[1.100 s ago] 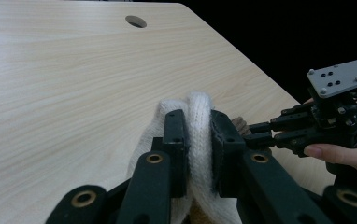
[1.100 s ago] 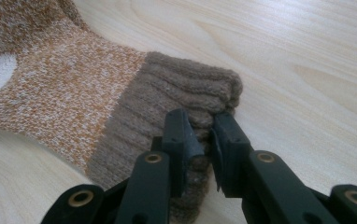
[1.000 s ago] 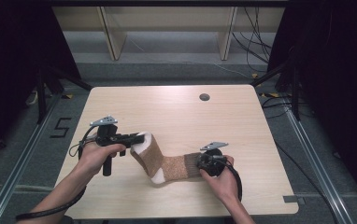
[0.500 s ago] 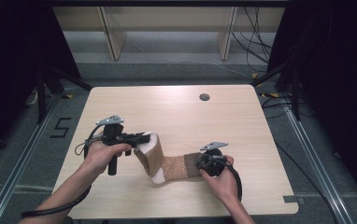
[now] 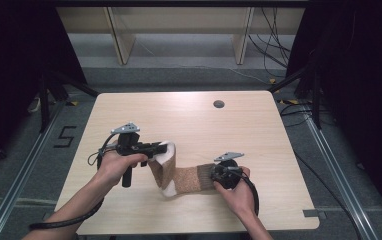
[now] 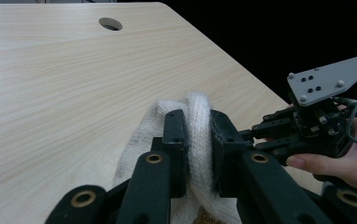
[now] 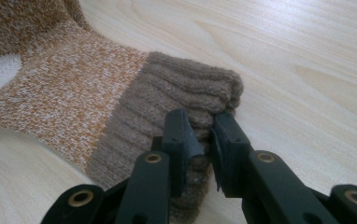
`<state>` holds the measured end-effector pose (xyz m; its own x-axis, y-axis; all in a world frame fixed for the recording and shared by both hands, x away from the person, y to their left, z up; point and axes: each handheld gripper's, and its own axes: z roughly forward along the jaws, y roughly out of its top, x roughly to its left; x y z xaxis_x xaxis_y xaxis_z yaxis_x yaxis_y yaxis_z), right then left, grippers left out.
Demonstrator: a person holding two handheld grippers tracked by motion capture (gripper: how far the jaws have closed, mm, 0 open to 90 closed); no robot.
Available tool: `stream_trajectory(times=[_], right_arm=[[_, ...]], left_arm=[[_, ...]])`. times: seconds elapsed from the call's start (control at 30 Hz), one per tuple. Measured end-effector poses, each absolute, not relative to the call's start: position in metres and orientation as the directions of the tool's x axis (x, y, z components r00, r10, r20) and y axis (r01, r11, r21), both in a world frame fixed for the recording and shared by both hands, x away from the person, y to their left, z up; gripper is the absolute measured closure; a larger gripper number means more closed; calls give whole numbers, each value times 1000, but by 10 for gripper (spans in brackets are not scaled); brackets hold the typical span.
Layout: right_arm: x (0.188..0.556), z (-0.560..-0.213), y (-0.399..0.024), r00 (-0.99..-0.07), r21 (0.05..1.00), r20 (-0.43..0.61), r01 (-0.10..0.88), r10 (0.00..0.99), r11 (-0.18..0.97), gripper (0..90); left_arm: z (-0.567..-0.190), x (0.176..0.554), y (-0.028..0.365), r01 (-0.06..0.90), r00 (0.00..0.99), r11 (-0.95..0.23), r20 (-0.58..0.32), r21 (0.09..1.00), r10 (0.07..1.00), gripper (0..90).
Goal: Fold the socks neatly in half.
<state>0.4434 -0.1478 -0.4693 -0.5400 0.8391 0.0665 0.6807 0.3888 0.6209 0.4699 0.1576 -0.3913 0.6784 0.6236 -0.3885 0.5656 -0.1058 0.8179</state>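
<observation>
Pale wood-grain table (image 5: 189,120) on grey floor (image 5: 189,75), dark curtains either side, 1 round cable hole (image 5: 219,104) near the far right corner. The brown-and-cream knitted sock (image 5: 179,175) lies toward the near edge, mid-width. Left gripper (image 5: 160,148) is clamped on its cream toe, lifted; right gripper (image 5: 213,175) pinches the brown ribbed cuff on the surface. Far half bare, plenty of room.

Wood table (image 5: 189,120) w/ round hole (image 5: 219,104); floor marking "5" (image 5: 65,136).

Sock (image 5: 179,175) on table (image 5: 204,125), between 2 grippers.
</observation>
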Motion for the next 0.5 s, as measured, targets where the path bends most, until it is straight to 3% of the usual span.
stream_trajectory(times=[0.5], right_arm=[[443,-470,-147,-535,624,67,681,842,383,773]], left_arm=[[-394,471,142,558,692,-125,-377,820,615,780]])
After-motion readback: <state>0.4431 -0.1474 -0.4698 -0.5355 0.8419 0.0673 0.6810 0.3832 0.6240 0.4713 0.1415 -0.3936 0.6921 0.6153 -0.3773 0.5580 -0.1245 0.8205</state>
